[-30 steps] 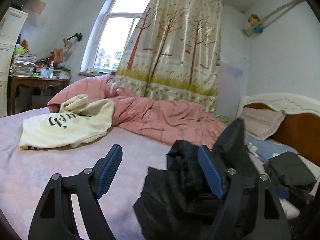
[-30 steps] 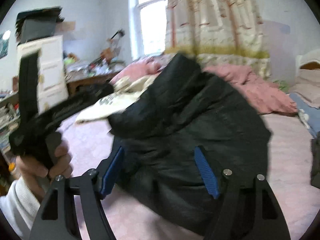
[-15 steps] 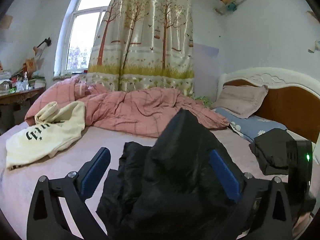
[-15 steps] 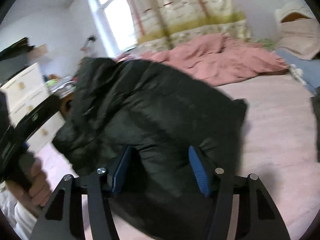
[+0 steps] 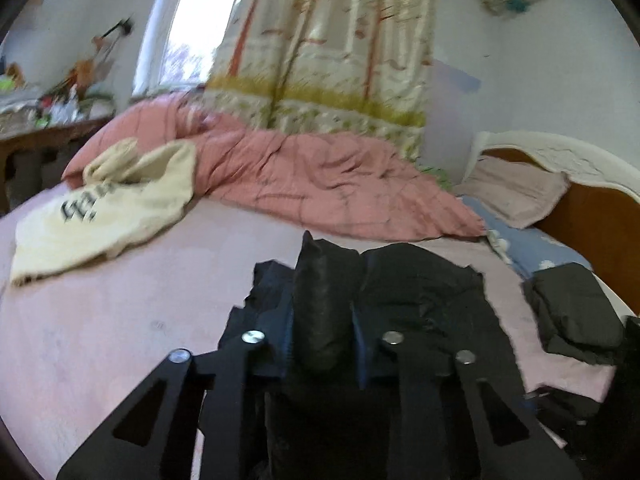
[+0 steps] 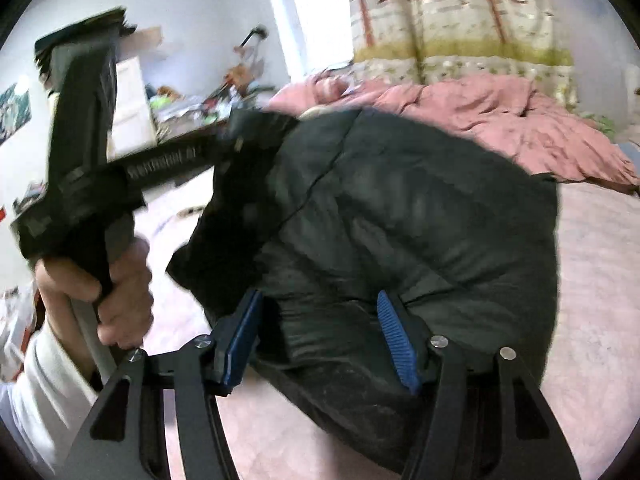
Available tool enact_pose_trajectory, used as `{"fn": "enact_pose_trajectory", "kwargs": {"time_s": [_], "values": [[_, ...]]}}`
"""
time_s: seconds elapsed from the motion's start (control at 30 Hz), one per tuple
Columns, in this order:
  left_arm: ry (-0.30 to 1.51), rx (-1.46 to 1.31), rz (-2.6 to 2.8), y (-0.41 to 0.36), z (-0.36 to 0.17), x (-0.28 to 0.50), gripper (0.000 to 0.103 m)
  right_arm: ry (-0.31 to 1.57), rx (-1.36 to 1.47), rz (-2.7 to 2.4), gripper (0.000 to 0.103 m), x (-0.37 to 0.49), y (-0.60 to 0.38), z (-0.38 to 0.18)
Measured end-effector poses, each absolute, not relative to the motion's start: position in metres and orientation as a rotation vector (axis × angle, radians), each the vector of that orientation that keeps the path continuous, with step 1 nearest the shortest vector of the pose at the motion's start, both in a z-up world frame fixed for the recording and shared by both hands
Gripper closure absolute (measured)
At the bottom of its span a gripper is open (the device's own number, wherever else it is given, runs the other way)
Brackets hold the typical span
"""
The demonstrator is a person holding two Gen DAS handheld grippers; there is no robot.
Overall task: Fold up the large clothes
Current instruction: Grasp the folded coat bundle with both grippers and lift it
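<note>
A black padded jacket [image 5: 420, 292] lies bunched on the pink bed sheet [image 5: 120, 320]. In the left wrist view my left gripper [image 5: 322, 320] is closing, and its blue pads pinch an upright fold of the jacket. In the right wrist view the jacket [image 6: 400, 208] fills the middle. My right gripper [image 6: 320, 336] is shut on a thick bundle of its lower edge, the blue pads [image 6: 396, 340] pressed into the padding. At the left a person's hand [image 6: 120, 288] in a white sleeve holds the left gripper's handle, whose jaws reach into the jacket's top edge.
A cream sweatshirt [image 5: 108, 216] with black lettering lies at the bed's far left. A pink quilt [image 5: 320, 184] is heaped along the back. A folded dark garment [image 5: 576, 312] sits at the right near pillows [image 5: 516, 192] and the headboard [image 5: 592, 220]. A cluttered desk [image 5: 40, 128] stands left.
My left gripper's jaws went from wide apart to closed on a fold of the jacket, and the gripper swung across the bed. My right gripper sank a little, still holding the jacket.
</note>
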State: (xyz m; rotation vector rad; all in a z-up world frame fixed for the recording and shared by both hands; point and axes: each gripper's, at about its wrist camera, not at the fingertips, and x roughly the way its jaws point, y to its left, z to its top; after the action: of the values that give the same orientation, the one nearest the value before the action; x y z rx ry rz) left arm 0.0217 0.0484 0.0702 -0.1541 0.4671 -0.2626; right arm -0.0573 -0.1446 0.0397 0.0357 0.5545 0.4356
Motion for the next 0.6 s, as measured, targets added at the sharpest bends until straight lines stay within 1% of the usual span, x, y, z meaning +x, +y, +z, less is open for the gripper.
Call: {"fn": "enact_pose_trajectory", "kwargs": {"time_s": [0.13, 0.2, 0.27, 0.4, 0.53, 0.6], "values": [[0.534, -0.129, -0.200, 0.054, 0.049, 0.041, 0.085, 0.484, -0.076, 0.254, 0.040, -0.062, -0.143, 0.047], [0.592, -0.150, -0.198, 0.060, 0.035, 0.050, 0.085, 0.510, 0.004, 0.260, 0.040, -0.057, -0.155, 0.045], [0.624, -0.108, -0.183, 0.060, 0.026, 0.052, 0.085, 0.542, 0.069, 0.275, 0.040, -0.053, -0.164, 0.042], [0.646, 0.000, -0.137, 0.051, 0.014, 0.050, 0.084, 0.549, -0.010, 0.249, 0.040, -0.053, -0.164, 0.041], [0.712, -0.075, -0.150, 0.060, -0.001, 0.063, 0.078, 0.585, -0.044, 0.225, 0.040, -0.047, -0.160, 0.033], [0.737, -0.087, -0.155, 0.064, -0.007, 0.069, 0.078, 0.597, -0.039, 0.231, 0.040, -0.045, -0.160, 0.029]]}}
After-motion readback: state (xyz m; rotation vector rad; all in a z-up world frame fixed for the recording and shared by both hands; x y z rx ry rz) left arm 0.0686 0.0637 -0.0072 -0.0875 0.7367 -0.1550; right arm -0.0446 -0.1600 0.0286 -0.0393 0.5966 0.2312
